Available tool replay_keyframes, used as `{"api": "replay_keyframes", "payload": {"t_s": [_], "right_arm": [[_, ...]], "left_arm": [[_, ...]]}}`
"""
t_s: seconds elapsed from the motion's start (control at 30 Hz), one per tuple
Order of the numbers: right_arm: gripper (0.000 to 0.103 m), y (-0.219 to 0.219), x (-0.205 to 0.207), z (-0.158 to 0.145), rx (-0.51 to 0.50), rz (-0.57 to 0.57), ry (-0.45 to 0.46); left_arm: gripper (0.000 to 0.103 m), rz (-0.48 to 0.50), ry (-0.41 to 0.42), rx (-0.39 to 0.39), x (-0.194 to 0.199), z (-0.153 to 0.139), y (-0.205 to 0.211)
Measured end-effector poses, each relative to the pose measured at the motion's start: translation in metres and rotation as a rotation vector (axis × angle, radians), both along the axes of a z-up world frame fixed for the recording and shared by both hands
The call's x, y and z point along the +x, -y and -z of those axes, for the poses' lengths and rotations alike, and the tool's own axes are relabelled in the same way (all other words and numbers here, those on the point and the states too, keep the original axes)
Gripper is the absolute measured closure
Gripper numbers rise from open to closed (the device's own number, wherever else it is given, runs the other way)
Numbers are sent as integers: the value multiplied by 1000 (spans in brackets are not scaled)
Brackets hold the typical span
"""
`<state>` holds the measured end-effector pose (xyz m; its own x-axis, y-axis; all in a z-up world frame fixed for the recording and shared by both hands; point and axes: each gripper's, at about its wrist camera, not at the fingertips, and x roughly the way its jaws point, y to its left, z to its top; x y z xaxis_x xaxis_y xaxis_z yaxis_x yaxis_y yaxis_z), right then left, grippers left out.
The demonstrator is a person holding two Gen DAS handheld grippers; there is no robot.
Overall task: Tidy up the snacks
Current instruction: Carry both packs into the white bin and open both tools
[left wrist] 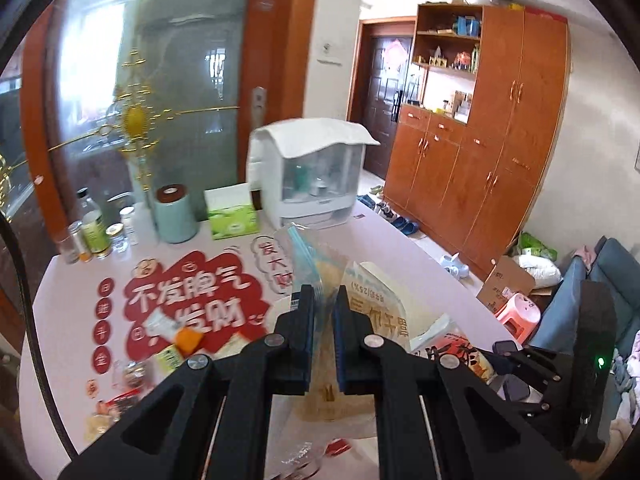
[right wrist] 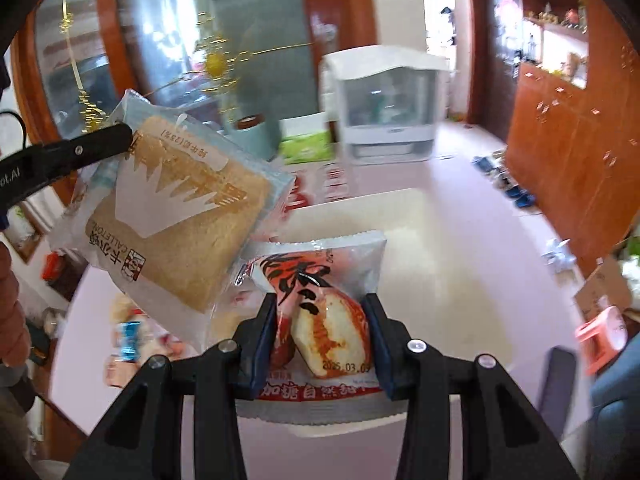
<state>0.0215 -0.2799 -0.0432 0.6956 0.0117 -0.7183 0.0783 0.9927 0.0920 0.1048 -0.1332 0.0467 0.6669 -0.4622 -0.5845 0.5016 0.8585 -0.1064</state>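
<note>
Right wrist view: the right gripper (right wrist: 322, 334) clamps a red-printed bun packet (right wrist: 324, 304) above a white box (right wrist: 420, 216); the left gripper (left wrist: 323, 328) pinches a toast packet (left wrist: 320, 280), its crown print visible only here.

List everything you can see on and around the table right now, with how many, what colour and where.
bread packet: one, clear wrap with pale toast, held up by the left gripper
cake packet: one, red and white, in the right gripper over the bin
white bin: one, on the table below the cake packet
tissue box: one, green, back of the table
canister: one, pale teal with brown lid, beside the tissue box
white dispenser: one, cloth draped on top, back of the table
bottles and jars: several, back left corner
loose snacks: several, mixed, near left of the table
stool: one, pink, on the floor
left gripper: black, shut on bread packet
right gripper: black, shut on cake packet
</note>
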Motion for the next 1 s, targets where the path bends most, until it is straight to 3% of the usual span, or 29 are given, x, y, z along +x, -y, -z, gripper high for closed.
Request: {"api": "replay_keyframes", "payload": {"t_s": [0.17, 0.23, 0.27, 0.3, 0.33, 0.43, 0.57, 0.8, 1.0], "right_arm": [[58, 53, 20, 11, -52, 53, -30], [56, 69, 29, 16, -27, 56, -43], [56, 76, 35, 21, -15, 59, -51], [55, 81, 41, 25, -14, 60, -63], [55, 82, 45, 30, -18, 61, -73], [53, 87, 44, 40, -4, 51, -91], [50, 87, 42, 45, 44, 11, -95], [49, 85, 37, 51, 108, -31, -89], [49, 82, 32, 55, 124, -43, -91]], "left_arm": [[93, -11, -24, 87, 15, 15, 73], [69, -3, -54, 141, 20, 26, 93], [36, -7, -67, 186, 21, 33, 105], [13, -27, -60, 214, 19, 36, 110], [9, -59, -38, 244, 16, 40, 114], [9, -81, 2, 312, 6, 47, 121], [9, -113, -48, 352, 0, 57, 113], [9, -201, -161, 332, -4, 69, 84], [9, -238, -165, 328, -15, 66, 74]]}}
